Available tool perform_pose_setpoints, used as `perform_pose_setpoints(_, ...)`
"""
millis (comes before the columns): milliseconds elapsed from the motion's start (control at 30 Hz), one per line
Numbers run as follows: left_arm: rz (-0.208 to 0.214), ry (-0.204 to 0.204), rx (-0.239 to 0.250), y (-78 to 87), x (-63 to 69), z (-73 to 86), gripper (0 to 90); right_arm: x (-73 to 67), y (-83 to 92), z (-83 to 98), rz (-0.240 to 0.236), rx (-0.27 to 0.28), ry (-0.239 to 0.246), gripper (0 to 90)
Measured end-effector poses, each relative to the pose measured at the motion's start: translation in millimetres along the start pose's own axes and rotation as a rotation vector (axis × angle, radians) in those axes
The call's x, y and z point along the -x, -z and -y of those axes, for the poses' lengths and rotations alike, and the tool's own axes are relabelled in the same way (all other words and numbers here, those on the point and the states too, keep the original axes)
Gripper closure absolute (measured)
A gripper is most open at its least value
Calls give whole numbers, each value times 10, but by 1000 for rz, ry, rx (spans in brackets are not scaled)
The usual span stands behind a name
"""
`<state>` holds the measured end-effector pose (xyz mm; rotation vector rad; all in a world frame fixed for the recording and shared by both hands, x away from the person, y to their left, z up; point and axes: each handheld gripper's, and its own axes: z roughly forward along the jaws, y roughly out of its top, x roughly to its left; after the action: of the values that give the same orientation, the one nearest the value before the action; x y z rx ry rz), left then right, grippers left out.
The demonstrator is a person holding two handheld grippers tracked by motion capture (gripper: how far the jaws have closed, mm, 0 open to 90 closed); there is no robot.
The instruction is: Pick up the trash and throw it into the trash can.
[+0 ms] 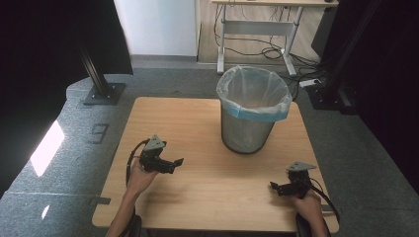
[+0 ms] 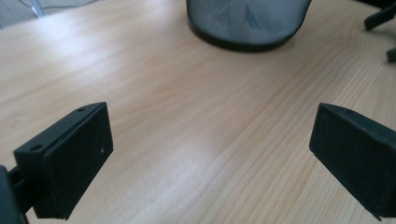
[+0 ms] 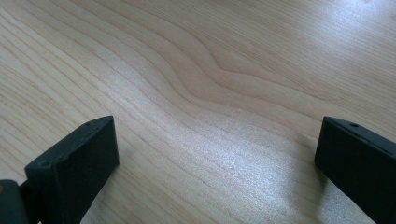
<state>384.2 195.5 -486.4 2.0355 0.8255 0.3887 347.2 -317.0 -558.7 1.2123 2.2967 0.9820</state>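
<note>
- The table (image 1: 197,192), pale wood, bears everything here; its grain runs bare beneath both tongs in the two gripper views.
- The bin (image 1: 253,111), a dark mesh waste basket lined with a clear and blue bag, stands upright at about one o'clock from the table's middle, well apart from both hands. In the left gripper view its dark base (image 2: 247,28) sits at twelve o'clock beyond the jaws.
- The left tongs (image 1: 177,163), at about nine o'clock from the table's middle, point inward toward three o'clock; jaws spread wide, released, gripping nothing and hanging just above the wood.
- The right tongs (image 1: 273,187), at about five o'clock, point toward nine o'clock; jaws equally wide, released and empty, low over the wood.
- Judgement: the work looks to be at its start, with the bin the nearest thing to reach. To do it well, keep both jaws wide, approach the rim from opposite sides, and close on mesh, not loose liner, so the bin does not tip.
</note>
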Motion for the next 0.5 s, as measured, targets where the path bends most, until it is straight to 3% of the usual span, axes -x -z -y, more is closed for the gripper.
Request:
perform_pose_setpoints(200, -8, 7, -55, -158, 67, 230, 0, -1, 1, 1, 1, 0, -1, 0)
perform_pose_setpoints(367, -13, -9, -91, -218, 126, 300, 0, -2, 1, 1, 1, 0, -1, 0)
perform_pose_setpoints(500, -1, -24, -148, -287, 171, 369, 0, -2, 1, 1, 1, 0, -1, 0)
